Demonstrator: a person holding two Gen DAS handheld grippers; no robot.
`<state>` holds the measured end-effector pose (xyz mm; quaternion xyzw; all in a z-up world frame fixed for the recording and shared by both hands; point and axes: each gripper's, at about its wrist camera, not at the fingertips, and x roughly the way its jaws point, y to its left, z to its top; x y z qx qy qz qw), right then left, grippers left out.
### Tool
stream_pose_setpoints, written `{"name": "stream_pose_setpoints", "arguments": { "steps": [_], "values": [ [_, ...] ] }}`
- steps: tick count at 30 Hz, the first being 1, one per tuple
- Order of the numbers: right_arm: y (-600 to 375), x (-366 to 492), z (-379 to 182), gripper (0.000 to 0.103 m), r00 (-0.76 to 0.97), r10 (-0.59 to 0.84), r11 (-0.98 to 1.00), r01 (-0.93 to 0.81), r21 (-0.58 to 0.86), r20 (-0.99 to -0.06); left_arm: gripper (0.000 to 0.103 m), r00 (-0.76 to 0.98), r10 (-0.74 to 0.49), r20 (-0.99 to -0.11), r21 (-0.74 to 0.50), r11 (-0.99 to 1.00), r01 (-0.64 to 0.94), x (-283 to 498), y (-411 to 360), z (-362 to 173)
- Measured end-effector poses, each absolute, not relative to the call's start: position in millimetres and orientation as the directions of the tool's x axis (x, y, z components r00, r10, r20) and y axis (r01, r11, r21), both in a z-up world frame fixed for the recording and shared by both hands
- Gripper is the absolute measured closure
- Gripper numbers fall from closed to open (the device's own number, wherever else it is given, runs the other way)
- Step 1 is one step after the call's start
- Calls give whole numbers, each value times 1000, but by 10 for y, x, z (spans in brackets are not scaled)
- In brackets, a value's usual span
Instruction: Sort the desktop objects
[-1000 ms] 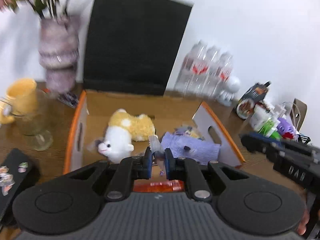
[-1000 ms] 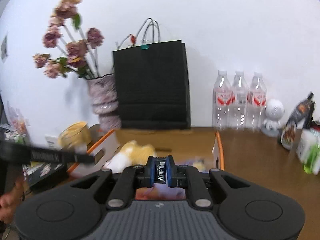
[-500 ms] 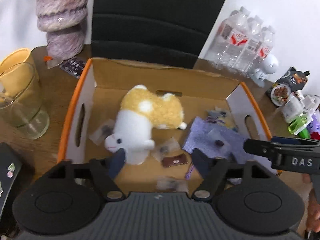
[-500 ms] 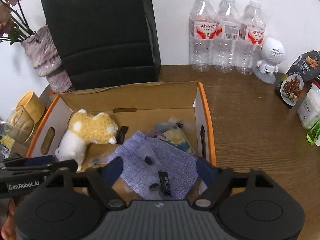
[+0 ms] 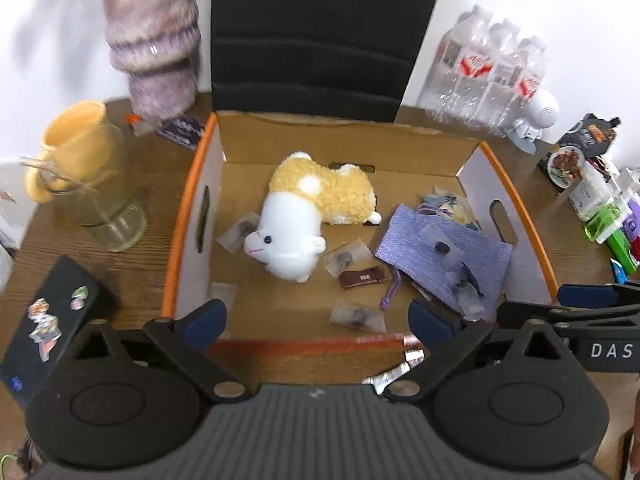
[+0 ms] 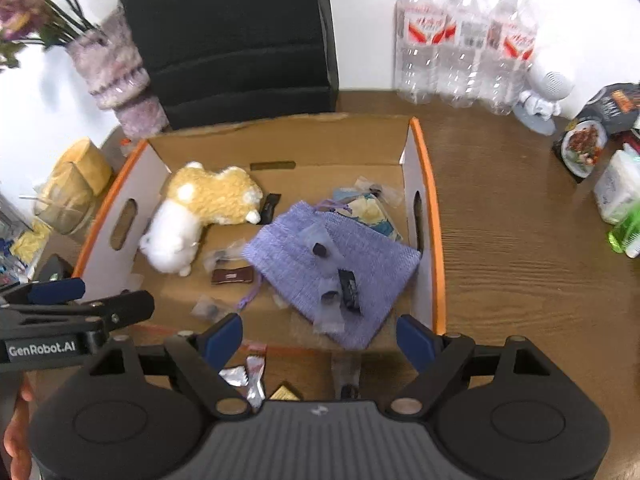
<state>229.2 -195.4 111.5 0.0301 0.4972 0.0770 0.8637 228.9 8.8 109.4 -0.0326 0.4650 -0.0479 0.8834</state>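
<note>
I see the wooden table (image 6: 520, 280) against a white wall (image 6: 360, 0); both the left gripper (image 5: 316, 316) and right gripper (image 6: 320, 332) have just spread wide, holding nothing, above the cardboard box (image 5: 172, 260).

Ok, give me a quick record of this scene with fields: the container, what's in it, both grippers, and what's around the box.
container: open cardboard box with orange rims, on a wooden table
contents: yellow-and-white plush toy; purple knitted pouch; brown snack wrapper; small clear sachets
left gripper: fingers just opened, nothing between
right gripper: fingers just opened, nothing between
behind box: black paper bag
right of box: three clear water bottles
</note>
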Motion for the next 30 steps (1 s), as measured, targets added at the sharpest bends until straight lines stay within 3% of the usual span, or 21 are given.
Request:
{"name": "stream_pose_setpoints", "arguments": {
  "steps": [7, 12, 22, 30],
  "values": [
    [-1978, 1277, 1182, 11, 672, 184, 983, -128, 132, -717, 0, 706, -49, -707, -42, 999, 27, 1261, 86, 1095],
    [-1971, 473, 811, 9, 742, 235, 972, -167, 166, -628, 0, 738, -47, -674, -65, 998, 5, 505, 143, 616],
    [-1861, 77, 118, 8, 705, 203, 979, -153, 134, -680, 0, 750, 0, -662, -12, 1000, -11, 93, 171, 160],
    [-1793, 12, 28, 8, 735, 166, 985, -157, 73, -657, 0, 751, -6, -661, 3, 1000, 10, 83, 100, 20]
  ]
}}
